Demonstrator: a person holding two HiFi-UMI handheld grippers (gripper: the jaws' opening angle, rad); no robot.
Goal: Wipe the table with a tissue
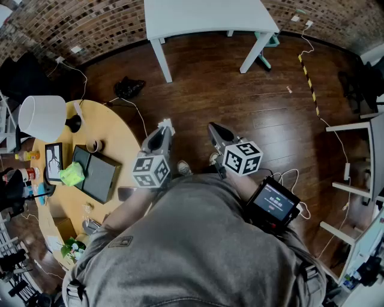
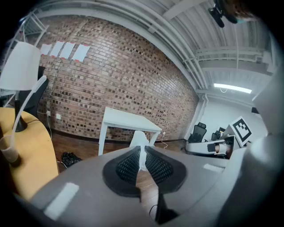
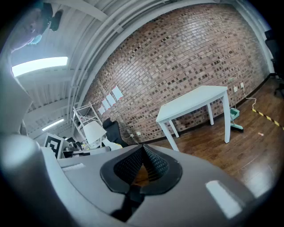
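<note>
My left gripper (image 1: pixel 166 127) is shut on a white tissue (image 2: pixel 140 142), whose end sticks out past the pads; in the head view the tissue (image 1: pixel 167 125) shows as a small white tuft at the tips. It hangs over the wood floor just right of the round yellow table (image 1: pixel 123 144). My right gripper (image 1: pixel 213 130) is shut with nothing in it, level with the left one, over the floor. In the right gripper view its pads (image 3: pixel 151 165) meet at the tip. Both grippers point toward the brick wall.
On the yellow table lie a white lamp (image 1: pixel 42 117), a dark notebook (image 1: pixel 99 174), a green crumpled item (image 1: pixel 72 174), a framed picture (image 1: pixel 54 161) and a small cup (image 1: pixel 94 146). A white table (image 1: pixel 207 17) stands ahead. Cables and a black bag (image 1: pixel 129 87) lie on the floor.
</note>
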